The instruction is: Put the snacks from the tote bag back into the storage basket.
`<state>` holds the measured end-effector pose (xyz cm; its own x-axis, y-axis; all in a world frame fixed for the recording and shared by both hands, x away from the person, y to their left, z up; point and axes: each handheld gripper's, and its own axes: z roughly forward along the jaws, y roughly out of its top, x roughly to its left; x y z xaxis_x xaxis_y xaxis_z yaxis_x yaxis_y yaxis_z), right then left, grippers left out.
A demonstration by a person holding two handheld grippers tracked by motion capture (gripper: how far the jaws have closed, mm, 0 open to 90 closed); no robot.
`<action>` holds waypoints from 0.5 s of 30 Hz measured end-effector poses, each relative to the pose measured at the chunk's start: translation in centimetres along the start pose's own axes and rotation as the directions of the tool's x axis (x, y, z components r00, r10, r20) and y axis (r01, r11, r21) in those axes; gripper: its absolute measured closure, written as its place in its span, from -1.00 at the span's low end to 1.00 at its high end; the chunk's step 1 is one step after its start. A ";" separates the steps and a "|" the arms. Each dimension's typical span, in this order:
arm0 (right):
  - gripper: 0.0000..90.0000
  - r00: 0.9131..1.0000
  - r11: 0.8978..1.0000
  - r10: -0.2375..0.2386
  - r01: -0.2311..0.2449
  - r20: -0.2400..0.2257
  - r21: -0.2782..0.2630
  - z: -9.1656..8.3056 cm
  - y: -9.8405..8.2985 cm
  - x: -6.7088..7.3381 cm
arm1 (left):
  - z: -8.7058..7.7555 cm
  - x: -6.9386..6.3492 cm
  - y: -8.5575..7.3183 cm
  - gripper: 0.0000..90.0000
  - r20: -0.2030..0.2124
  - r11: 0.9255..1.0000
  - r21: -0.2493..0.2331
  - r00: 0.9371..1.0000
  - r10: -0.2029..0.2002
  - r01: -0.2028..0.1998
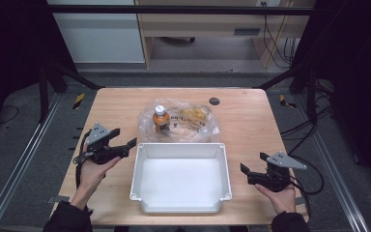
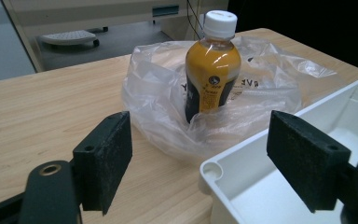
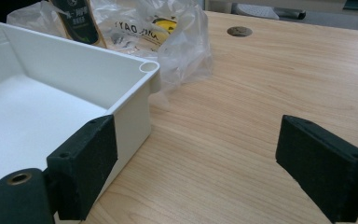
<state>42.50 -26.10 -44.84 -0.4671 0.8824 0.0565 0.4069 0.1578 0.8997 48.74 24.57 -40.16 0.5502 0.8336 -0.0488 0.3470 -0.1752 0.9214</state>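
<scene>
The bottle [image 2: 213, 65] is standing upright in an open plastic bag [image 2: 168, 102] just behind the white bin [image 1: 181, 176]. It is looking full, rigid and smooth, so its mid-body is probably offering the safest grip. The left gripper [image 1: 118, 143] and right gripper [image 1: 253, 164] are both hovering spread and empty. The bag is showing "YAO"; the bottle's label is too small to read
</scene>
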 end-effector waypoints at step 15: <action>-0.71 1.000 1.000 -0.003 0.003 -0.003 0.001 0.0 0.0 0.1 | 2.4 -1.1 2.3 -0.51 0.002 1.000 0.000 1.000 0.021 -0.021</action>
<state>42.47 -26.05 -44.81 -0.4706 0.8807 0.0545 0.4061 0.1614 0.8995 50.74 22.05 -38.91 0.5587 0.8288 -0.0297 0.3350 -0.1928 0.9223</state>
